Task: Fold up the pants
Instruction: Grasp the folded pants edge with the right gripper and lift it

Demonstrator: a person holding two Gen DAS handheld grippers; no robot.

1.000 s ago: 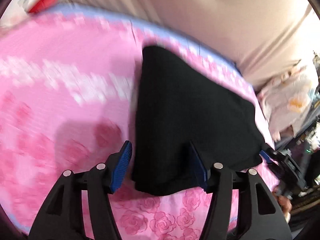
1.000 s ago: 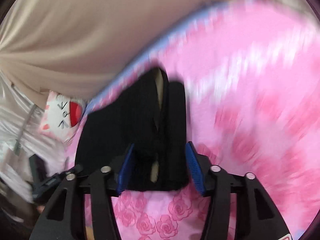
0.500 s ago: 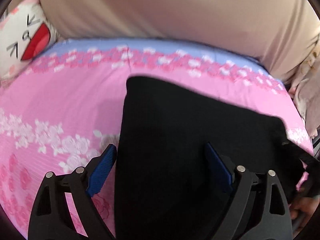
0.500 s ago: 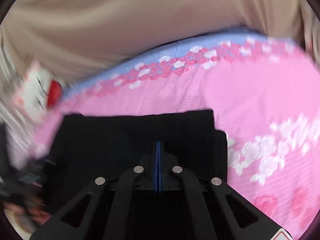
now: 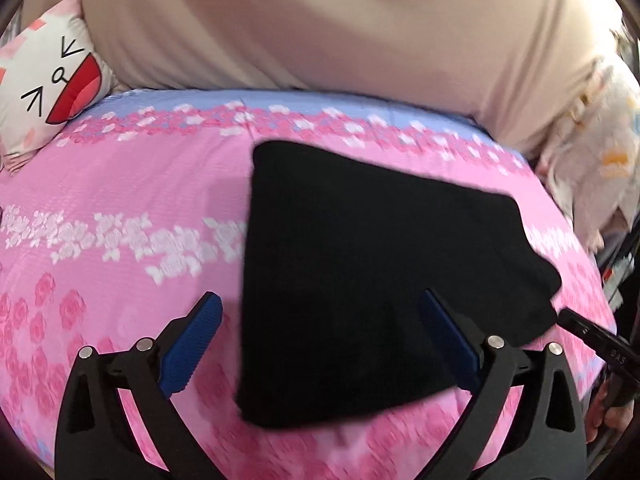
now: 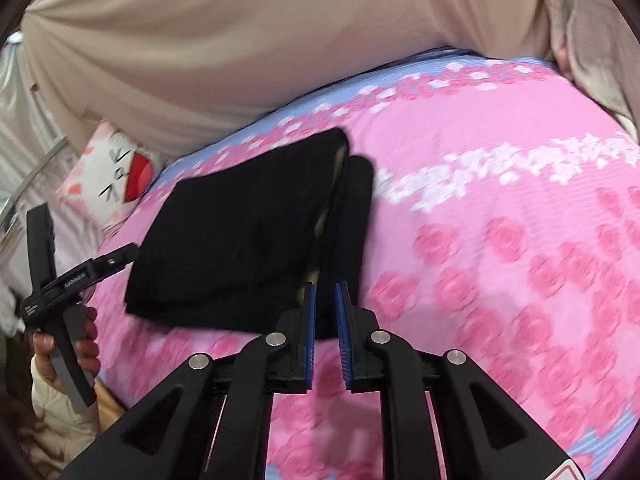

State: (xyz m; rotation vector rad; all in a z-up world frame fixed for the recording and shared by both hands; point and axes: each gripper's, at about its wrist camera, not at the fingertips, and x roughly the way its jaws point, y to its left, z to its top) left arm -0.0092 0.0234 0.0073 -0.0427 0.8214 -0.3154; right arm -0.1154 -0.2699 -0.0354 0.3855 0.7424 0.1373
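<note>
Left hand-held gripper (image 5: 320, 332), jaws wide apart, hovering over folded black pants (image 5: 360, 280) lying on the pink floral bed (image 5: 120, 184); right hand-held gripper (image 6: 326, 308), jaws narrowly parted, at the pants' near edge, gripping nothing.

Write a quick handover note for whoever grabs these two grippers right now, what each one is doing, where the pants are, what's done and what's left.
Left gripper: jaws wide open, holding nothing, poised over the near left part of the pants.
Right gripper: jaws nearly closed with a small gap, nothing visibly clamped, at the pants' near right edge.
Pants: black, folded into a compact stack, lying on the pink floral bedsheet near a cat-face pillow.
Done: the folds appear made.
Left: probably only tidying the slightly uneven right-hand layers, then backing both grippers away.
</note>
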